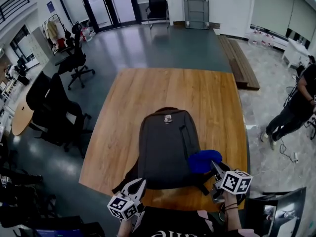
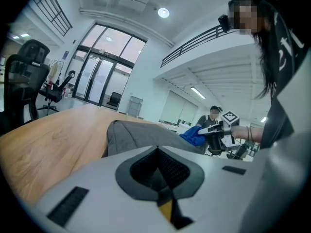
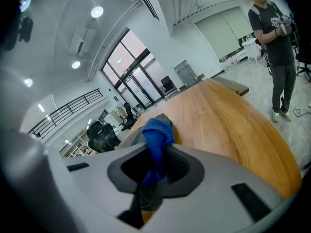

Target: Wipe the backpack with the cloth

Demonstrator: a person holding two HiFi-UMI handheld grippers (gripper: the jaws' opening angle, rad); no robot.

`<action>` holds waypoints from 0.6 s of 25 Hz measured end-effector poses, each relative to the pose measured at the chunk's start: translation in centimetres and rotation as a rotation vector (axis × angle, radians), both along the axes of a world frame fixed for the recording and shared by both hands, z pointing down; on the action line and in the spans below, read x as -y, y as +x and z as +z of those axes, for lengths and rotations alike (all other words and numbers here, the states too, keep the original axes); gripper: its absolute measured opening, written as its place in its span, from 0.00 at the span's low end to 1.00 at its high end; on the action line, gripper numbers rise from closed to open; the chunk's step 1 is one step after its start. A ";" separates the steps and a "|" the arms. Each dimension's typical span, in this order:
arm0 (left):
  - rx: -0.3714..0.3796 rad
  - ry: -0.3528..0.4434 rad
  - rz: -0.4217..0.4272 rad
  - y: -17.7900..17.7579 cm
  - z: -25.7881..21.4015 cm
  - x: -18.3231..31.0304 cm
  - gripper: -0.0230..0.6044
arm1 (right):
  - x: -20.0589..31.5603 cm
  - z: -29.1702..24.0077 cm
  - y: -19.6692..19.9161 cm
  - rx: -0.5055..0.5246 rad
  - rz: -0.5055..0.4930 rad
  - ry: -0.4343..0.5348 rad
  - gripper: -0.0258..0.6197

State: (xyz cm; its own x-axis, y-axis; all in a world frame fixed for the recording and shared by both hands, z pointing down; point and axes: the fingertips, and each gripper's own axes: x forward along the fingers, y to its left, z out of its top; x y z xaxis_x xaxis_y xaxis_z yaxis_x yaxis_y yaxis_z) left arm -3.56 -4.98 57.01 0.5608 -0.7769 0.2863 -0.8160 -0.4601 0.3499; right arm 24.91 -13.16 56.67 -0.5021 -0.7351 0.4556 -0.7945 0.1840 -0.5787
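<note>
blue cloth (image 1: 204, 161) clamped in right tongs (image 1: 215, 166), left tongs (image 1: 139, 182) together, empty, backpack (image 1: 165, 144) partly covered at near corners

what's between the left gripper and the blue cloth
Only the grey backpack: its near end spans the stretch from the left gripper to the cloth in the right gripper, clearest in the head view.

The backpack (image 1: 165, 147) lies flat on the near half of the bench (image 1: 148, 98), its top end toward the far side and its bottom by the near edge. The cloth (image 1: 203, 161) sits on the backpack's near right corner, between the fingers (image 3: 194, 169) of the right gripper (image 1: 216, 169). The left gripper (image 1: 137, 185) is at the backpack's near left corner, over the bench edge. Office chairs (image 1: 54, 107) stand left of the bench; a person (image 1: 296, 107) stands well apart to its right.
</note>
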 end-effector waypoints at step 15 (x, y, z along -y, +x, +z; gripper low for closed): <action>-0.013 -0.015 -0.092 2.6 0.6 -4.7 0.03 | -1.8 -0.2 2.4 0.018 -0.036 0.040 0.13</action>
